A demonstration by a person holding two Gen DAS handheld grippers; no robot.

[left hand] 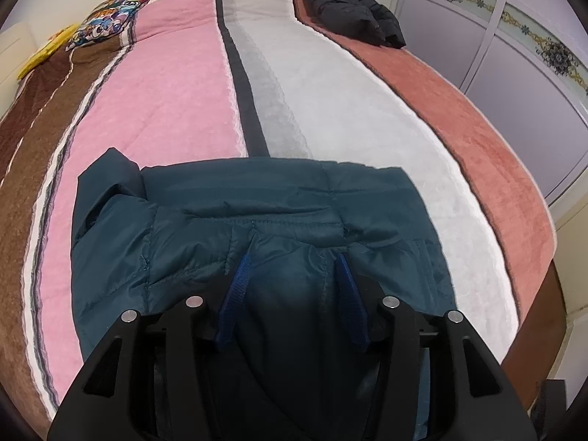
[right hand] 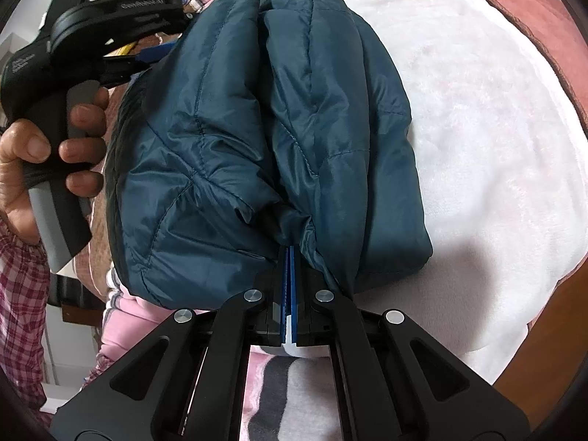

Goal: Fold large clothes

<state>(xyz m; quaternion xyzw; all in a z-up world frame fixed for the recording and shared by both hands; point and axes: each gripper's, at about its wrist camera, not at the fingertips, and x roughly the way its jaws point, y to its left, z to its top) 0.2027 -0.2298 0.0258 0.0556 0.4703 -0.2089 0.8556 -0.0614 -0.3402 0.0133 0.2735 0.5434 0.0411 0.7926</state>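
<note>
A teal quilted puffer jacket (left hand: 242, 220) lies folded into a thick bundle on the striped bedspread (left hand: 176, 84). My left gripper (left hand: 292, 261) has its blue fingers spread apart, with a thick fold of the jacket bulging between them. In the right wrist view the jacket (right hand: 257, 128) fills the middle. My right gripper (right hand: 290, 253) is shut on a bunched edge of it, blue pads pressed together. The left gripper (right hand: 154, 55) shows there at the jacket's upper left, held in a hand.
A black jacket (left hand: 349, 3) lies bunched at the far end of the bed. A patterned pillow (left hand: 110, 18) sits at the far left. A lilac wardrobe (left hand: 514, 55) stands to the right of the bed. The bed's edge runs below my right gripper.
</note>
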